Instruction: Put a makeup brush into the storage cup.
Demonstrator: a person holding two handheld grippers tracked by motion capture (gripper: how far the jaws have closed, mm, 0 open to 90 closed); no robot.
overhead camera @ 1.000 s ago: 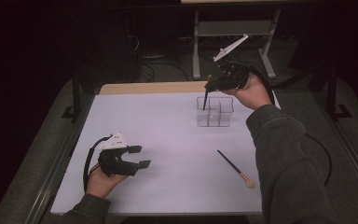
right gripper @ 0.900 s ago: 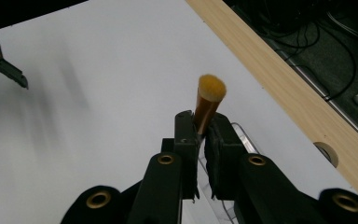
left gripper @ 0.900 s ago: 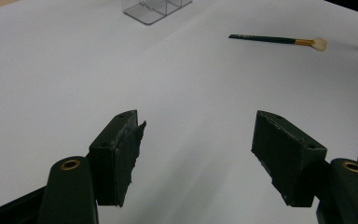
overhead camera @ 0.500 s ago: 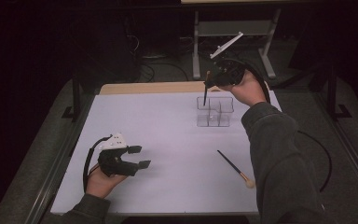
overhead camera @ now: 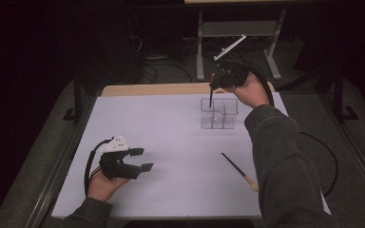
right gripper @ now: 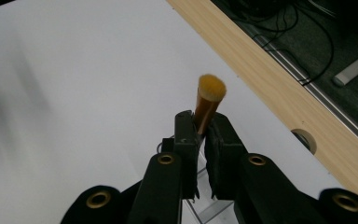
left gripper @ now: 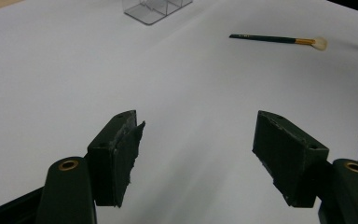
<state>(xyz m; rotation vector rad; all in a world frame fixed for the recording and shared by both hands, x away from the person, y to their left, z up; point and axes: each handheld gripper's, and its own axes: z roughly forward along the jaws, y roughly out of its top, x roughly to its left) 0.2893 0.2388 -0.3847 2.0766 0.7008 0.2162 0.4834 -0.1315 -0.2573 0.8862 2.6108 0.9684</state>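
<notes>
My right gripper (overhead camera: 212, 84) hangs over the clear organizer (overhead camera: 219, 114), its jaws pinched tight on a brush (right gripper: 209, 101) just under the bristle head. The bristles stand up and the dark handle (overhead camera: 211, 97) points down, its tip at the organizer's far left compartment; I cannot tell whether it has passed the rim. The organizer stands close to the wooden strip (overhead camera: 157, 89) along the table's far edge, with only a narrow band of white surface (overhead camera: 171, 128) between them, and beyond the strip lie floor and cables.

My left gripper (overhead camera: 140, 160) rests well away from the organizer, toward the near left corner of the table, jaws spread wide with nothing between them. From there to the organizer the white top is open room.

I count two brushes: the one I hold, and a second brush (left gripper: 276, 40) lying flat on the table, nearer to me than the organizer and a little to its right, bristles toward the near right edge. One organizer, four compartments.
</notes>
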